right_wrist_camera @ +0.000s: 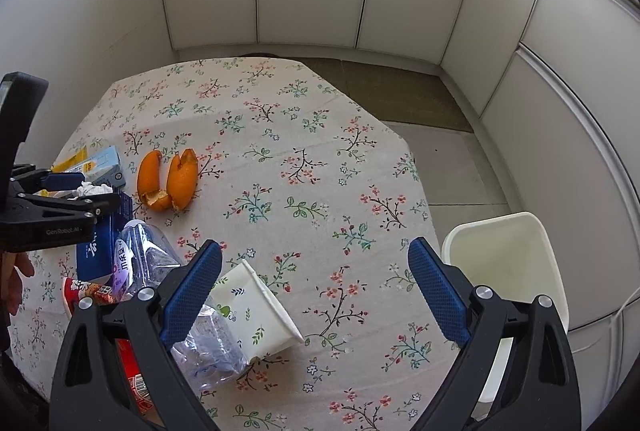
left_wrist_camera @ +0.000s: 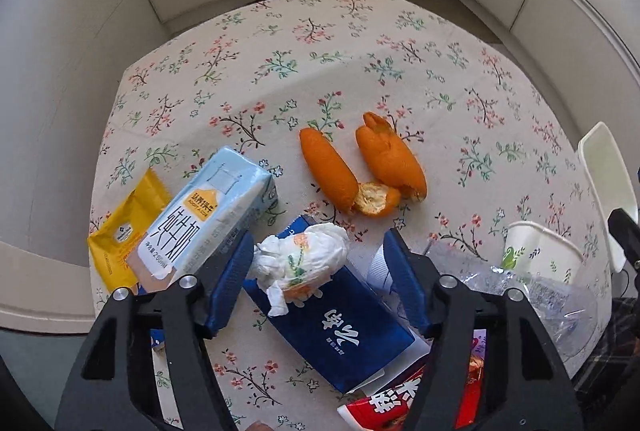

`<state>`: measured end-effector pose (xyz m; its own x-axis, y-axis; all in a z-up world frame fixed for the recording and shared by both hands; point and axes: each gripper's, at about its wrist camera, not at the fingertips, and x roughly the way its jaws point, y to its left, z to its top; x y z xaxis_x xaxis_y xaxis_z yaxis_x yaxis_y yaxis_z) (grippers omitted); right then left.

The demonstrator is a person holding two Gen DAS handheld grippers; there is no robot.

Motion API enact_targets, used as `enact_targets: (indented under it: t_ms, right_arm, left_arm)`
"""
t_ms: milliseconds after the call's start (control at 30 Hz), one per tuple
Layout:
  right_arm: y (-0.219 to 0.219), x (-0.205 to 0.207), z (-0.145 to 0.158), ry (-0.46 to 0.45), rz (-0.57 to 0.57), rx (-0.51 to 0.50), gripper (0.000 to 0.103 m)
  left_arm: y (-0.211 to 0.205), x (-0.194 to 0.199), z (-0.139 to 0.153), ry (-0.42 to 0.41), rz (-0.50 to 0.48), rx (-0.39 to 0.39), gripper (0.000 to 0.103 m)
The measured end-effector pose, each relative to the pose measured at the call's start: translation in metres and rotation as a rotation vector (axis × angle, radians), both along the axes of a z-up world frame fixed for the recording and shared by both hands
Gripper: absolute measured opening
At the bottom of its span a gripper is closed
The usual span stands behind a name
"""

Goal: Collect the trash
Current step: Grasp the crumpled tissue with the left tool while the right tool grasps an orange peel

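Note:
A crumpled white tissue point(left_wrist_camera: 304, 259) lies on a dark blue carton point(left_wrist_camera: 340, 331). My left gripper point(left_wrist_camera: 320, 239) points down over it, jaws apart, one finger on each side of the tissue; the left pad is close to it and a gap shows at the right pad. In the right wrist view the left gripper point(right_wrist_camera: 96, 189) straddles the same tissue point(right_wrist_camera: 90, 188). My right gripper point(right_wrist_camera: 315, 247) is open above the flowered tablecloth point(right_wrist_camera: 300, 119) and holds nothing. A tipped paper cup point(right_wrist_camera: 256, 307) lies by its left finger.
A light blue milk carton point(left_wrist_camera: 212, 215), a yellow packet point(left_wrist_camera: 124, 231), orange peels point(left_wrist_camera: 360, 167), a crushed clear bottle point(right_wrist_camera: 160, 259) and a red wrapper point(left_wrist_camera: 400, 403) lie around the left gripper. A white bin point(right_wrist_camera: 512, 271) stands off the table's right edge, with cabinets behind.

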<state>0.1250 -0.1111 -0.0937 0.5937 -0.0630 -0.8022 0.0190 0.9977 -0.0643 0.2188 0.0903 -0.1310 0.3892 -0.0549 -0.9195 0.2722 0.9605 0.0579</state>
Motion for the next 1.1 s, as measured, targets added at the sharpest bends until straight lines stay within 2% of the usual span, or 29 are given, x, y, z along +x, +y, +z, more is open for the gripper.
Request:
enact_targets:
  t_ms: [133, 267, 400, 500, 667, 767, 867, 1100]
  right_arm:
    - [0.003, 0.000, -0.002, 0.017, 0.041, 0.025, 0.091]
    - [0.014, 0.000, -0.004, 0.041, 0.132, 0.049, 0.091]
    - [0.023, 0.003, -0.010, 0.083, 0.220, 0.046, 0.091]
    - [0.018, 0.020, -0.014, 0.119, 0.219, 0.082, 0.091]
    - [0.015, 0.057, -0.026, 0.186, 0.164, 0.293, 0.091]
    - [0.043, 0.073, -0.034, 0.192, 0.182, 0.264, 0.089]
    - [0.068, 0.091, -0.043, 0.208, 0.216, 0.244, 0.079]
    - [0.092, 0.124, -0.068, 0.278, 0.238, 0.238, 0.067]
  left_arm:
    - [-0.003, 0.000, -0.008, 0.012, -0.017, 0.052, 0.036]
    - [0.003, -0.003, 0.000, -0.007, 0.003, 0.031, 0.034]
    - [0.016, -0.005, 0.021, -0.059, 0.064, -0.038, 0.034]
    - [0.032, -0.007, 0.042, -0.103, 0.122, -0.122, 0.034]
    - [0.048, -0.014, 0.069, -0.146, 0.202, -0.248, 0.034]
    - [0.055, -0.019, 0.078, -0.163, 0.242, -0.284, 0.034]
    - [0.062, -0.020, 0.079, -0.164, 0.259, -0.305, 0.034]
    - [0.078, -0.015, 0.068, -0.147, 0.294, -0.283, 0.034]
